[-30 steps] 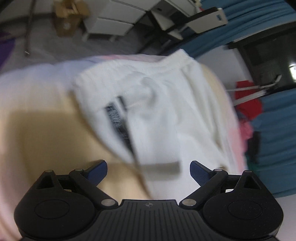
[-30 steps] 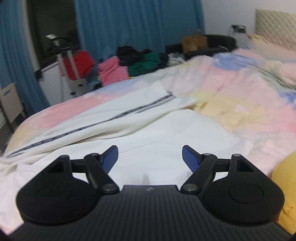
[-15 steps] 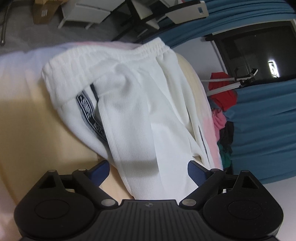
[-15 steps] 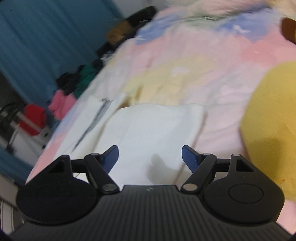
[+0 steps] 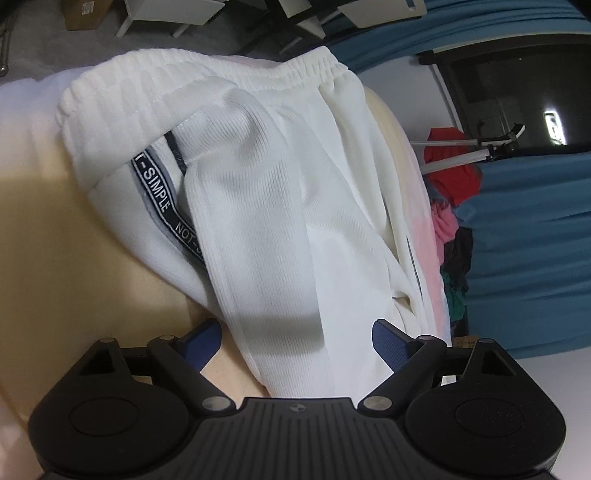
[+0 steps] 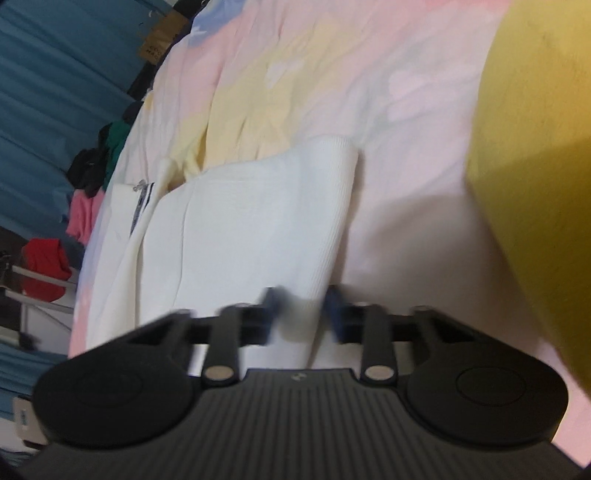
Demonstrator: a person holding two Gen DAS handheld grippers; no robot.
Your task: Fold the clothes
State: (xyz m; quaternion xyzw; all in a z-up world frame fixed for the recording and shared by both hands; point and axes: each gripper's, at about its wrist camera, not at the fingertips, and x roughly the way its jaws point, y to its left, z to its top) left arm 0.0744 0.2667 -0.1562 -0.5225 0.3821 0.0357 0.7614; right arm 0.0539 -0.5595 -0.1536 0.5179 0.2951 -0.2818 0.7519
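White ribbed trousers (image 5: 258, 206) with a black lettered side stripe (image 5: 159, 192) lie on a pastel bedspread (image 5: 55, 258). In the left wrist view the elastic waistband (image 5: 207, 66) is at the top. My left gripper (image 5: 295, 336) is open, its fingers either side of the white cloth near the waist. In the right wrist view a trouser leg end (image 6: 266, 221) lies on the bedspread (image 6: 332, 74). My right gripper (image 6: 303, 306) is blurred, its fingers drawn close on the leg's edge.
A yellow cushion (image 6: 535, 184) lies right of the leg end. A heap of red, pink, green and dark clothes (image 6: 88, 184) sits at the bed's far edge by blue curtains (image 5: 535, 240). White furniture (image 5: 173, 11) and a cardboard box stand on the floor beyond the waistband.
My right gripper has moved down to the leg end and its fingers have closed in on the cloth edge. My left gripper has moved closer to the waist, still open.
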